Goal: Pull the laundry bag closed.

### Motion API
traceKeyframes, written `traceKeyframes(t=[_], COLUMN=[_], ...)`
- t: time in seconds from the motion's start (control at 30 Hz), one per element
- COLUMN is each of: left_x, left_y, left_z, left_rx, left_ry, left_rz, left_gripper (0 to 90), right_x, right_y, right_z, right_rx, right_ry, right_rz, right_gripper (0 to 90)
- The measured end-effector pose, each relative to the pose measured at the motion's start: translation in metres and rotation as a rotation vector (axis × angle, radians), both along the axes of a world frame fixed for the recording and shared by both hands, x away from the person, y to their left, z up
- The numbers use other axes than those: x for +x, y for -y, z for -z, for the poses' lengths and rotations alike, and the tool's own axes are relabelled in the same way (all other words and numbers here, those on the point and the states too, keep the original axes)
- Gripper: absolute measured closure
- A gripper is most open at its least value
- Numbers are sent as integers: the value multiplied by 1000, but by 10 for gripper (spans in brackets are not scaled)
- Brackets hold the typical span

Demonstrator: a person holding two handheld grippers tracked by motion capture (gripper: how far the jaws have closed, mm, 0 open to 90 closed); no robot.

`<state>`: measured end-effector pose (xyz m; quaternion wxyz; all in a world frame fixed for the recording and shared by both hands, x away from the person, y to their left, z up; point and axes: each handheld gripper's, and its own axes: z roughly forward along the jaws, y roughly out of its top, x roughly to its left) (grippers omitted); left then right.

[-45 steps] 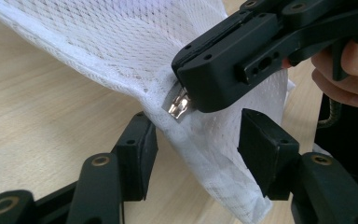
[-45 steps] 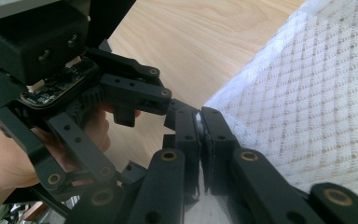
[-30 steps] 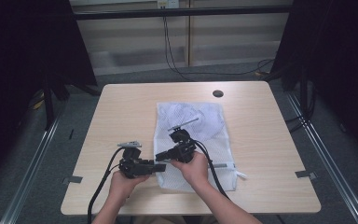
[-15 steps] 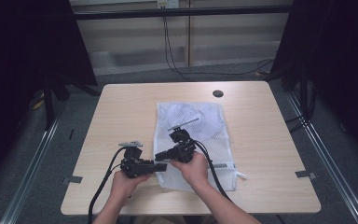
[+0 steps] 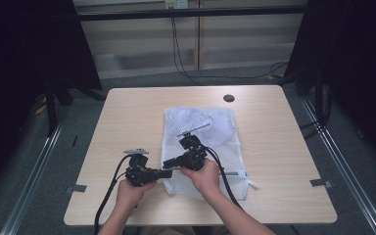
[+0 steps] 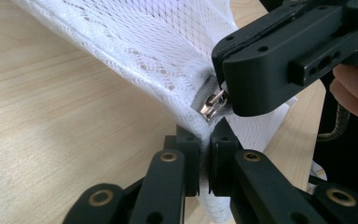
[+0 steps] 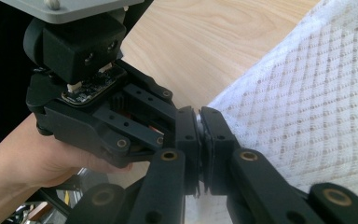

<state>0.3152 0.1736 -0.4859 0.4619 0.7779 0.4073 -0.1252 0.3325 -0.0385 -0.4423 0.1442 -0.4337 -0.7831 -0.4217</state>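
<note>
Mesh bag [image 6: 158,56] corner pinched between both grippers' fingers [image 6: 186,154].

Readable text: none in any of the three views.
Mesh bag [image 5: 203,147]: bears no label or brand that can be read.
Claw bodies: plain black, no lettering visible.
Bench [image 5: 127,117]: bare wood grain, no signs or numbers.

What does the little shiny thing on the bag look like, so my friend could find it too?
Start at the light wooden table and find the white mesh laundry bag lying on it. At the bag's near left corner, where the left claw and right claw pinch, hangs the small silver metal zipper pull. It is the one shiny metal bit among soft white netting and black claws.
</note>
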Motion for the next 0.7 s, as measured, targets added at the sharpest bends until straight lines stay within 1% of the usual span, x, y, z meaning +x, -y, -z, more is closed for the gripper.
traceKeyframes(t=[0.07, 0.13, 0.2, 0.27, 0.3, 0.37, 0.47, 0.6, 0.7], left_x=[0, 0, -1, -1, -1, -1, -1, -1, -1], left_y=[0, -1, -1, -1, -2, -3, -2, -1, -1], left_z=[0, -1, -2, -1, -1, -1, -1, -1, -1], left_rx=[-6, -11, -9, -21, -23, -27, -24, -24, -23], left_ry=[3, -2, 5, -2, -5, -8, -7, -12, -9], left_rz=[-7, -2, -6, -10, -15, -22, -14, -15, -13], left_gripper=[869, 871, 872, 873, 873, 874, 874, 874, 874], right_x=[0, 0, 0, 0, 0, 0, 0, 0, 0], right_y=[1, 2, 3, 3, 4, 5, 8, 10, 13], right_z=[0, -1, -1, -1, -1, -1, 1, 1, 3], right_rx=[-9, -12, -16, -18, -15, -27, -19, -26, -14], right_ry=[7, 5, 5, -2, 3, 2, -11, 0, -11], right_rz=[0, 9, 14, 19, 19, 22, 25, 22, 25], right_gripper=[866, 867, 867, 867, 867, 868, 868, 868, 868])
